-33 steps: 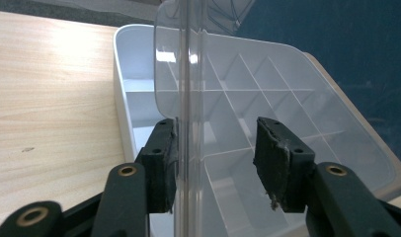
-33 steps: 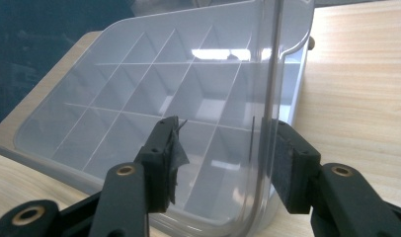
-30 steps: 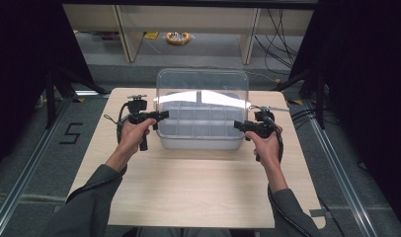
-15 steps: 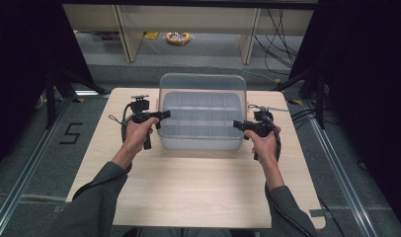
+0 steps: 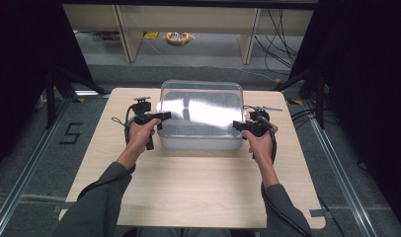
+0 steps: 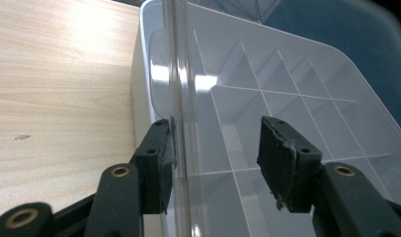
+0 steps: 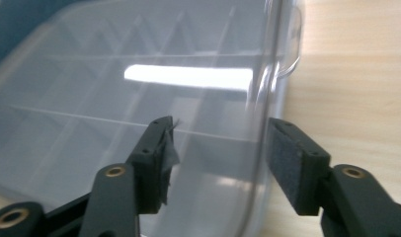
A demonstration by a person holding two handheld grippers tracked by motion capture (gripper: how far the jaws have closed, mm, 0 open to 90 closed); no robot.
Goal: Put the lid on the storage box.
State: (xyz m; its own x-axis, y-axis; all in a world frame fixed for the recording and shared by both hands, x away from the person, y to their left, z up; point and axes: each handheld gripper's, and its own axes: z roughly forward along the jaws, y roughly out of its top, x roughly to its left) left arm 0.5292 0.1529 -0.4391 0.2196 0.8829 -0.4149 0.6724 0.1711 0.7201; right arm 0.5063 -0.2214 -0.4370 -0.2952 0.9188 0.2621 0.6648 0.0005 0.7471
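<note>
A clear plastic compartment box [image 5: 201,140] with a see-through lid [image 5: 201,106] lies at the back middle of the wooden table [image 5: 188,182]. My left gripper [image 5: 164,116] is at the box's left side and my right gripper [image 5: 236,125] at its right side. In the left gripper view my left gripper [image 6: 216,133] is open, its jaws straddle the lid's rim [image 6: 176,74], and the outer pad [image 6: 161,158] touches that rim. In the right gripper view my right gripper [image 7: 220,131] is open astride the lid's curved rim [image 7: 267,89], which runs close to the outer pad [image 7: 287,163].
Bare tabletop lies between the box and the person's body. Beyond the table are shelf legs [image 5: 124,34], a yellow object [image 5: 178,37] on the floor and cables [image 5: 282,34] at the right. A "5" mark [image 5: 71,133] is on the floor at the left.
The lid, held higher above the box one second ago, has come down onto it. Both hands have stayed at the box's sides.
</note>
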